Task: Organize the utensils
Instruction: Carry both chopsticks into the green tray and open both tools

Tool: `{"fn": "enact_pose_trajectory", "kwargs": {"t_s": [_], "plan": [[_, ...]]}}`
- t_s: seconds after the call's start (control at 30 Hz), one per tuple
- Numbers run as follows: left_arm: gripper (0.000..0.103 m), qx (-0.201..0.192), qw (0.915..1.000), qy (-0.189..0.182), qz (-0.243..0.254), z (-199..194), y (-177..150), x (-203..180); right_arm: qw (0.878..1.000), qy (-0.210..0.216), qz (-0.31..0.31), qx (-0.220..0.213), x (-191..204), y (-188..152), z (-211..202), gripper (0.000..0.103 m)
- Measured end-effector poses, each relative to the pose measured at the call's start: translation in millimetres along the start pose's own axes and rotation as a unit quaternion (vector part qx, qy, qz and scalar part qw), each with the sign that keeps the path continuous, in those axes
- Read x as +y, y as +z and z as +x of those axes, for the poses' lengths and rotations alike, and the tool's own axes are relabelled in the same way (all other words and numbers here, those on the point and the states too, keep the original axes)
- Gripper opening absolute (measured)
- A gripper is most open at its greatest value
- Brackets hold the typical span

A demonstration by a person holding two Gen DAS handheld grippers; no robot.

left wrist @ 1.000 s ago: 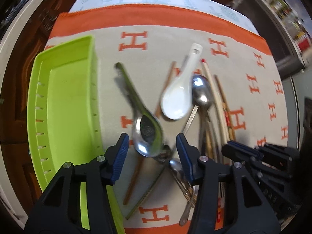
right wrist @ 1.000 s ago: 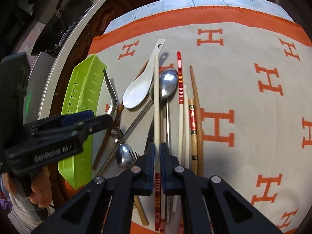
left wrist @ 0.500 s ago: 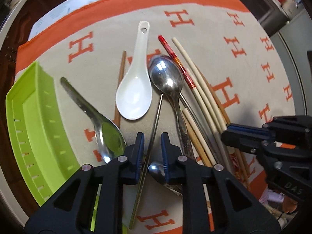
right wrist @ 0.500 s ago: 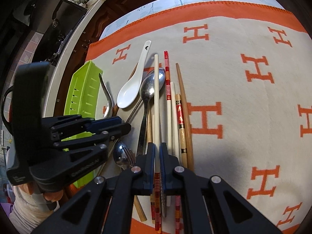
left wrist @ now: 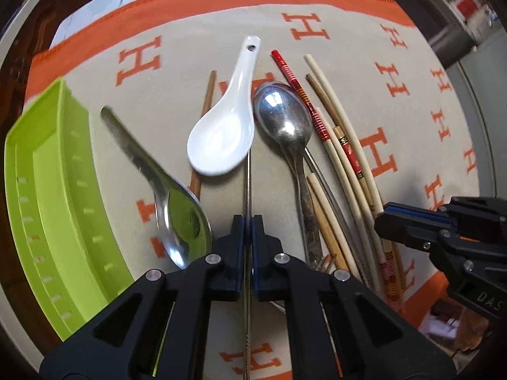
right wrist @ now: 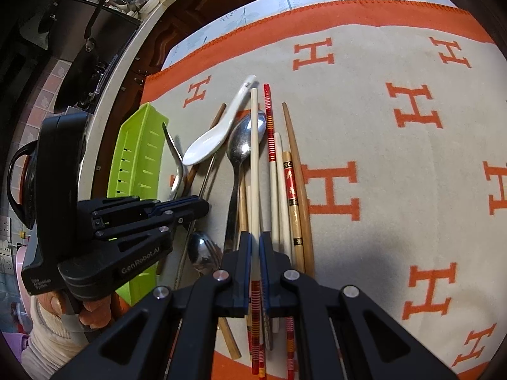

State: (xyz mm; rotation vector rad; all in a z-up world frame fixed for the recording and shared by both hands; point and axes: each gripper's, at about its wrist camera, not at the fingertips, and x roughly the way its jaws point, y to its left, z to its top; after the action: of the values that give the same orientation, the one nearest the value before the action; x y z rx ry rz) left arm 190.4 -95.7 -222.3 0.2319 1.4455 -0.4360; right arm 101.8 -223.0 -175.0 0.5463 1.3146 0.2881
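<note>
Over the H-print cloth (right wrist: 396, 171): left gripper (left wrist: 248, 231) clamped on a thin metal chopstick (left wrist: 248, 177), right gripper (right wrist: 254, 247) pinching a cream chopstick (right wrist: 254, 158), green tray (left wrist: 47, 190) just beside.

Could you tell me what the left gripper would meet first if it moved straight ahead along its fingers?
Probably the white ceramic spoon: the left gripper, shut on a thin metal chopstick, points at its bowl. Depth is unclear, so it might pass just above.
</note>
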Motion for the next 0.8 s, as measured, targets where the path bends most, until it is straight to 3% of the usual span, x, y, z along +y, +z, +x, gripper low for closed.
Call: {"fn": "enact_pose_trajectory", "kwargs": {"t_s": [0.3,0.43,0.63,0.8], "plan": [[0.002,-0.048,0.9956,-0.065,-0.047,-45.8,-26.1,12.3,1.000,0.019,-0.020,-0.013,22.9,-6.3,-14.5,0.005],[0.002,-0.063,0.9929,-0.077,-0.065,-71.2,-38.7,25.0,0.999,0.030,-0.032,-0.015,42.3,-7.8,-18.5,0.005],[0.002,-0.102,0.9874,-0.058,-0.107,-116.4,-59.3,69.3,0.997,0.043,-0.064,-0.005,92.9,-6.7,-9.1,0.005],[0.002,-0.146,0.9771,-0.010,-0.154,-153.0,-68.6,122.6,0.994,0.053,-0.094,0.007,143.1,-4.4,12.1,0.005]]}}
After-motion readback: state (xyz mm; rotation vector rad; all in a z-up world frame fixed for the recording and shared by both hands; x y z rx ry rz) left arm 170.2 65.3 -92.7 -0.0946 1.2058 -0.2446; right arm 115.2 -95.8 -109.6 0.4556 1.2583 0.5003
